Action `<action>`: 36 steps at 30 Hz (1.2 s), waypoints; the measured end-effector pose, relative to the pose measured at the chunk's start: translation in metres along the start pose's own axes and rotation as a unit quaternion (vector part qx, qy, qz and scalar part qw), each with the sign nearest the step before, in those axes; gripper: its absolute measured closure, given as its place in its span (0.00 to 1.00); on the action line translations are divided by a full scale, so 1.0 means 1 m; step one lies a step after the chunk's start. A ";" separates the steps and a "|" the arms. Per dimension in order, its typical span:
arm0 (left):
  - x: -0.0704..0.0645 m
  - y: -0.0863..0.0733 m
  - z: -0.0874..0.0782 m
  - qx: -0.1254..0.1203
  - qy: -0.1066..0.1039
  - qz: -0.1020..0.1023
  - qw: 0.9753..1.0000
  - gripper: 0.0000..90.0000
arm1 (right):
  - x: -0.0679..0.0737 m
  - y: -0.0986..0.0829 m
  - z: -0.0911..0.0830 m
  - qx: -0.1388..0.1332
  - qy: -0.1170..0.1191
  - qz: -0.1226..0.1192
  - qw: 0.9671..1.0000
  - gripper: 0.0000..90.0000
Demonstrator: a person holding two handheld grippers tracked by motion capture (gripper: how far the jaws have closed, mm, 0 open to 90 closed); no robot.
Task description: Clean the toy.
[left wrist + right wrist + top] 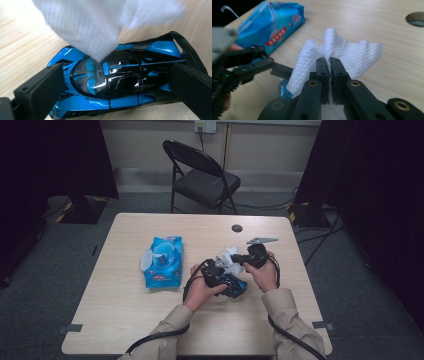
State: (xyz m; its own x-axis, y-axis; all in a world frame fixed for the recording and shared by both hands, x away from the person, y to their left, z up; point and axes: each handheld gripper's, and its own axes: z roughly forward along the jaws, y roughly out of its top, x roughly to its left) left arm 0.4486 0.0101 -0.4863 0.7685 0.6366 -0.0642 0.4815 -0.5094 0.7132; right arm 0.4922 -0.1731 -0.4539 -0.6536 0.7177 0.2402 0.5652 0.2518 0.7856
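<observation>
Between the jaws, glossy blue-black toy car [117, 82]

1. The high view looks forward and down from above the person's side, taking in the whole table [150, 320] from far off.
2. The left gripper view looks steeply down, very close to the toy car [120, 82].
3. The right gripper view looks low across the tabletop, close to the wipe [352, 55]; both gripper views share it.

Black folding chair [202, 175], grey carpet [360, 285]
</observation>
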 end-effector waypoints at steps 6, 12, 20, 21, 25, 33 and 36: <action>0.001 -0.001 0.000 -0.003 -0.001 0.003 1.000 0.00 | -0.005 -0.016 0.025 0.025 -0.008 0.015 1.000 0.96; 0.000 -0.001 0.000 -0.002 0.000 0.003 1.000 0.00 | -0.007 -0.021 0.038 0.043 -0.027 -0.010 0.999 0.96; 0.000 -0.002 0.000 -0.007 0.001 0.001 1.000 0.00 | -0.003 -0.022 0.047 0.065 -0.027 -0.053 0.996 0.96; 0.000 -0.001 0.000 -0.002 0.002 0.002 1.000 0.00 | -0.004 -0.022 0.047 0.067 -0.026 -0.060 0.996 0.96; 0.000 -0.001 0.000 -0.003 0.003 0.000 1.000 0.00 | -0.005 -0.023 0.043 0.074 -0.020 -0.077 0.994 0.96; 0.000 -0.001 0.000 -0.005 0.003 0.000 1.000 0.00 | -0.009 -0.031 0.033 0.069 -0.001 -0.084 0.994 0.96; 0.000 -0.001 0.000 -0.004 0.003 -0.001 1.000 0.00 | -0.011 -0.035 0.027 0.071 0.008 -0.081 0.994 0.96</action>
State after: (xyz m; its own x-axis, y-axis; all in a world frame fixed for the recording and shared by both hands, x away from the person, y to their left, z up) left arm 0.4483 0.0105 -0.4871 0.7647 0.6414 -0.0622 0.4800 -0.5026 0.7191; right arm 0.4934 -0.1724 -0.4995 -0.7492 0.6500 0.1271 0.5168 0.4537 0.7260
